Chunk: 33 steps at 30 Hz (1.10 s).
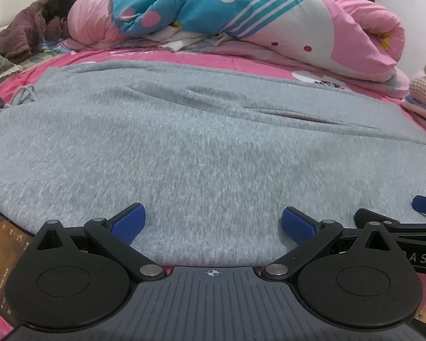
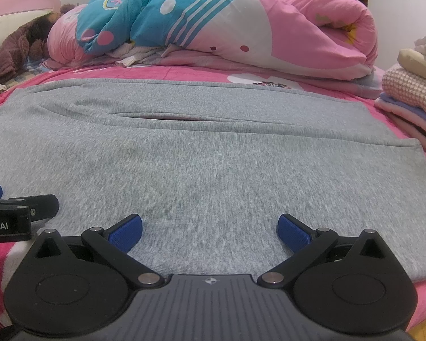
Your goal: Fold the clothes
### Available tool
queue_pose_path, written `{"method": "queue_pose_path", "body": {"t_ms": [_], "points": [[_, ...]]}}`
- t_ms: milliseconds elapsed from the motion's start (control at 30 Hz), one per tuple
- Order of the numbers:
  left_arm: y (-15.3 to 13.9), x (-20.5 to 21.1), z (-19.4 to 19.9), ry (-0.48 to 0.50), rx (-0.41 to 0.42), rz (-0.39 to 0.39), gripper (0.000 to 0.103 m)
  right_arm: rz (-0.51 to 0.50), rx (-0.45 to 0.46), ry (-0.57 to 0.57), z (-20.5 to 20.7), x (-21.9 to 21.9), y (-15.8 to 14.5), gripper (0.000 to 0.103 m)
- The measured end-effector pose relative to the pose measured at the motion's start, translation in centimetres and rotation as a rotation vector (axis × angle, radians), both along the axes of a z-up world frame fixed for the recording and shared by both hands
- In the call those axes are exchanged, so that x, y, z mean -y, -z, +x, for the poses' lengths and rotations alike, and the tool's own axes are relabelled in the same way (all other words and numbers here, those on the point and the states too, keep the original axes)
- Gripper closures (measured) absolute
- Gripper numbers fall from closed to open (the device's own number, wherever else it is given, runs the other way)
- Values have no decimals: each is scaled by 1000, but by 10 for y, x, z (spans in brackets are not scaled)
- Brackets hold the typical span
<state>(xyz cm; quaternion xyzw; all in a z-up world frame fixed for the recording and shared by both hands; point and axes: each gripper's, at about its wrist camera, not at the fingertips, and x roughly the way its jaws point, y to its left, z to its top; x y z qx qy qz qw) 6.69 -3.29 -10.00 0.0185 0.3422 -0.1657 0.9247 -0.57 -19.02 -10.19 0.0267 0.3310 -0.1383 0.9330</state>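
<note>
Both of our tongs stand wide apart and grip nothing. From the left wrist we see our left gripper poised low over the near hem of the heather-grey knit garment, its blue ribbed pads spread to either side with bare cloth between them; the black frame and one blue pad of the right gripper show at the right edge, just beside us. The garment lies straight ahead of the tongs and runs long from left to right across the bed, with a pale drawstring trailing at its far left end, so we judge the waist to be on that side and nearest the left hand. From the right wrist, our right gripper also hangs spread over the near hem, while the cloth's squared right end lies nearer this hand. A narrow slit between two grey lengths suggests trousers laid flat, legs side by side. We judge the next fold depends on taking this near long edge with both hands. Underneath is a bright pink printed bedsheet; beyond it a rolled pink-and-turquoise cartoon quilt, a brown fleece heap to the left, and stacked folded blankets to the right.
</note>
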Motion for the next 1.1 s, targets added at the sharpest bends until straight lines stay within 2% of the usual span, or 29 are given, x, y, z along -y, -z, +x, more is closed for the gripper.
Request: {"method": "queue_pose_path", "body": {"t_ms": [100, 200, 333, 367, 433, 567, 667, 800, 900, 933, 1000, 1100], "points": [[-1, 0, 1, 7, -5, 3, 0, 9, 6, 1, -1, 1, 0, 0], [-7, -2, -3, 5, 24, 6, 0, 19, 11, 1, -2, 2, 0, 0], [-24, -9, -16, -27, 165, -21, 0, 20, 16, -3, -3, 2, 0, 0], [-25, -9, -13, -36, 166, -20, 0, 18, 18, -5, -4, 1, 0, 0], [-23, -8, -4, -59, 138, -10, 0, 10, 24, -12, -5, 0, 1, 0], [-4, -5, 20, -97, 9, 18, 1, -17, 40, -19, -8, -2, -3, 0], [-2, -5, 22, -100, -1, 22, 0, -85, 98, -20, -11, -5, -13, 0], [-2, -5, 23, -101, 0, 24, 0, -61, 105, -45, 4, 1, -21, 1], [-2, -5, 24, -102, 1, 26, 0, -30, 86, -63, 10, 7, -14, 13], [-2, -5, 24, -102, 1, 26, 0, -19, 58, -72, 12, 9, -9, 24], [-2, -5, 25, -102, 2, 28, 0, 1, 62, -90, 5, 13, -2, 26], [-2, -4, 25, -105, 2, 31, 0, -36, 60, -130, -18, 10, -1, 29]]}}
